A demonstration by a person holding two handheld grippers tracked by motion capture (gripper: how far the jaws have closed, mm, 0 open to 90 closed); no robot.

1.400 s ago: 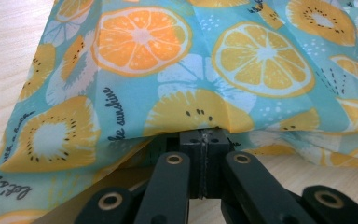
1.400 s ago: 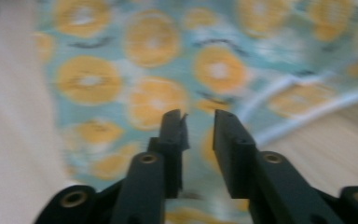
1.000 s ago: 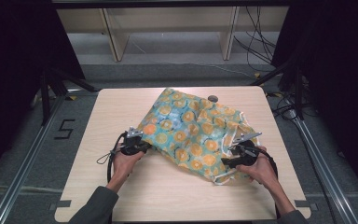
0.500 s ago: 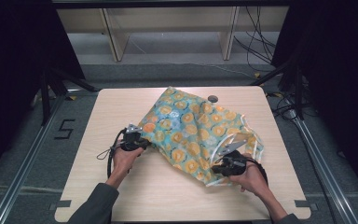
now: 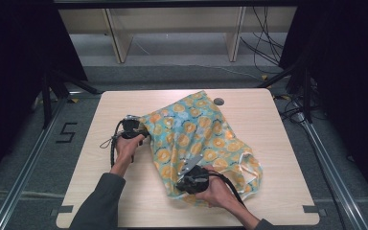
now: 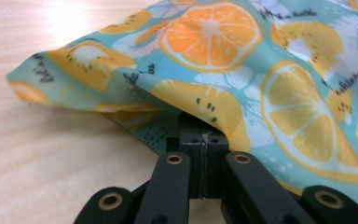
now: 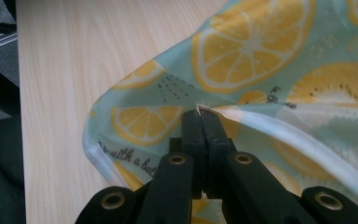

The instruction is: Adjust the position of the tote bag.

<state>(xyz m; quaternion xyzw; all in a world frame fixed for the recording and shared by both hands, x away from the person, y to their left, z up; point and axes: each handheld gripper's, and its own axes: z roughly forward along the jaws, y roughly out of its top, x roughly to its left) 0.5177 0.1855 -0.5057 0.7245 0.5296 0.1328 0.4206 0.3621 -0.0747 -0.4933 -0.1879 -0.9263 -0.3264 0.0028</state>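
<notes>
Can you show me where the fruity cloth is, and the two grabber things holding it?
fruity cloth (image 5: 191, 129), high view, middle of fabric.
left gripper (image 6: 200, 140), left gripper view, between its shut fingers.
right gripper (image 7: 200, 116), right gripper view, between its shut fingers.

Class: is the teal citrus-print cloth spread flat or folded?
Partly folded: the teal citrus-print cloth lies bunched and doubled over itself on the wooden table.

The right gripper (image 5: 188, 178), its jaws having just been closing on the turquoise citrus-print fabric bag (image 5: 196, 134), is carrying its corner leftward across the wooden counter (image 5: 278, 124), folding it over.
</notes>
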